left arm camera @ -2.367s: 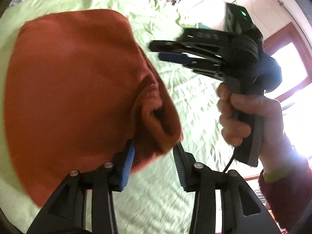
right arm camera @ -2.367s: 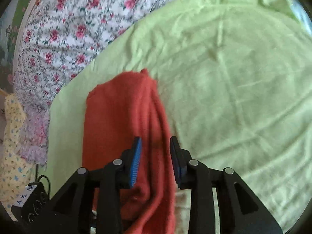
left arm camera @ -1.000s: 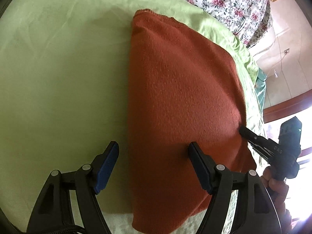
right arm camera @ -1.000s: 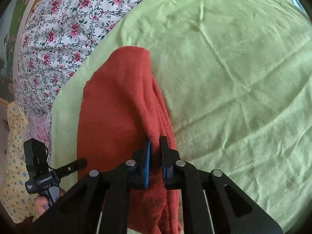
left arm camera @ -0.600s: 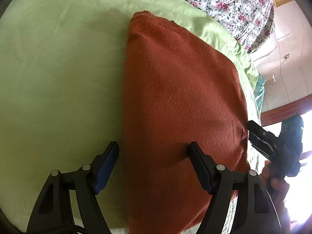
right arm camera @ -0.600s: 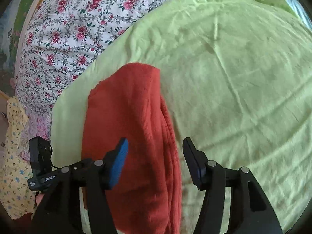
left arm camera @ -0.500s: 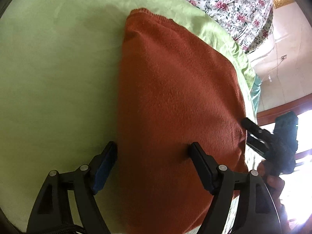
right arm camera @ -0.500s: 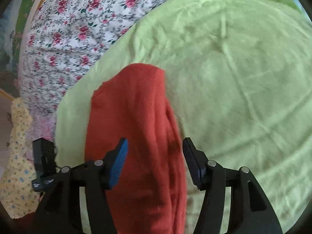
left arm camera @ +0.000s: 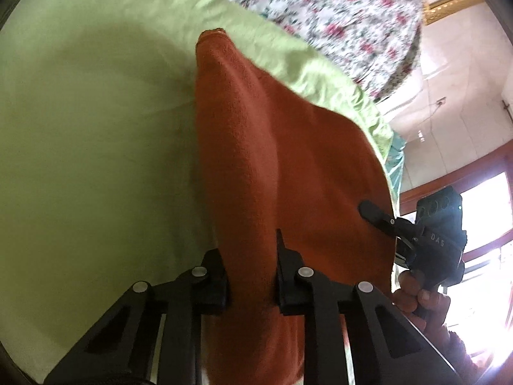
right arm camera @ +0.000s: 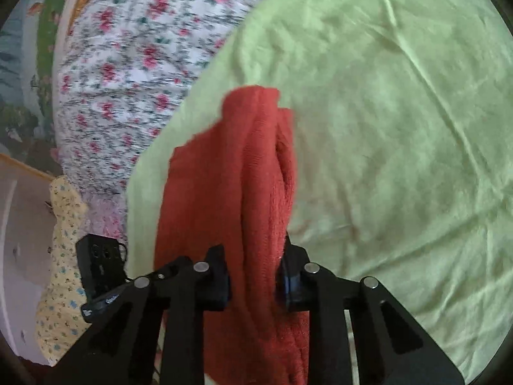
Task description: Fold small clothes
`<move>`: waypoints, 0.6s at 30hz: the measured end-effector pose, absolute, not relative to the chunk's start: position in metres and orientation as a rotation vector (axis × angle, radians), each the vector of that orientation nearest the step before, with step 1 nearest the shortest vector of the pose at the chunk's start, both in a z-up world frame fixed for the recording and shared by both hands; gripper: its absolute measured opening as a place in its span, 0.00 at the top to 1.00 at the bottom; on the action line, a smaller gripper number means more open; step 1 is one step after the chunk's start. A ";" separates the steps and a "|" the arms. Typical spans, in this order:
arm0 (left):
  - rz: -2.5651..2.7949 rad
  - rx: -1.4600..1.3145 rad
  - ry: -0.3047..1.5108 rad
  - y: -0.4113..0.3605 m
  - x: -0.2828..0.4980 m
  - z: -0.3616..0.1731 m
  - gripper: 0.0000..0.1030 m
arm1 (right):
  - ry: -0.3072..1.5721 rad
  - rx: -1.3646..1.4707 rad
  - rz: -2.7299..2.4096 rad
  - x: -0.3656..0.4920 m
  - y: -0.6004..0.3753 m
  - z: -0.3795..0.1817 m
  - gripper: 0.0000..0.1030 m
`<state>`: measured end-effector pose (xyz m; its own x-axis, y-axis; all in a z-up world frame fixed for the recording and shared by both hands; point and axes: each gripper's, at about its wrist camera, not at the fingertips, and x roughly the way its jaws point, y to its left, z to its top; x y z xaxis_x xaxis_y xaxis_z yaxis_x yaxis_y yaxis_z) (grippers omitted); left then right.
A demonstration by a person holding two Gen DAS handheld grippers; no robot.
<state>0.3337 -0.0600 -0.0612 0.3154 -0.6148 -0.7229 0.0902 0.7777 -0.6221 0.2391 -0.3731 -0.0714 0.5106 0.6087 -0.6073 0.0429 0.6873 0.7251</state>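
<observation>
A rust-red knit garment [left arm camera: 272, 160] lies folded lengthwise on a light green sheet [left arm camera: 96, 144]. My left gripper [left arm camera: 251, 269] is closing its jaws, and a ridge of the garment's near edge is pinched between its pads. In the right wrist view the same garment [right arm camera: 224, 176] runs away from me, bunched into a raised fold. My right gripper [right arm camera: 253, 276] is also closing, with that fold squeezed between its pads. The right gripper [left arm camera: 373, 213] shows at the garment's right edge in the left wrist view, held by a hand [left arm camera: 420, 298].
The green sheet [right arm camera: 400, 128] spreads wide to the right of the garment. A floral bedspread [right arm camera: 134, 51] lies beyond it, a yellow patterned cloth [right arm camera: 61, 256] at the left edge. The left gripper's housing [right arm camera: 99, 269] sits low left. A bright window [left arm camera: 484, 218] is at the right.
Both grippers stood wide open around the garment half a second ago; now both have closed onto it. The cloth has bunched into a raised ridge between each pair of fingers.
</observation>
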 end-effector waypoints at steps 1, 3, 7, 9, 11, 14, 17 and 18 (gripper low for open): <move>-0.496 -0.524 1.156 -0.057 0.330 -0.056 0.81 | 0.985 0.757 0.393 0.239 -0.369 -0.066 0.78; -0.491 -0.515 1.122 -0.044 0.317 -0.041 0.81 | 0.975 0.751 0.421 0.235 -0.357 -0.055 0.78; -0.444 -0.584 1.083 0.006 0.292 -0.022 0.81 | 0.971 0.737 0.499 0.227 -0.319 -0.041 0.79; -0.419 -0.594 1.071 0.025 0.284 -0.017 0.81 | 0.981 0.737 0.539 0.227 -0.294 -0.041 0.80; -0.385 -0.592 1.054 0.048 0.272 -0.011 0.81 | 0.998 0.731 0.575 0.229 -0.273 -0.042 0.81; -0.337 -0.595 1.045 0.077 0.257 -0.007 0.81 | 1.029 0.705 0.639 0.235 -0.231 -0.045 0.81; -0.292 -0.624 1.040 0.107 0.243 -0.009 0.81 | 1.049 0.682 0.680 0.240 -0.199 -0.045 0.82; -0.280 -0.632 1.038 0.114 0.240 -0.011 0.81 | 1.057 0.675 0.693 0.243 -0.189 -0.046 0.82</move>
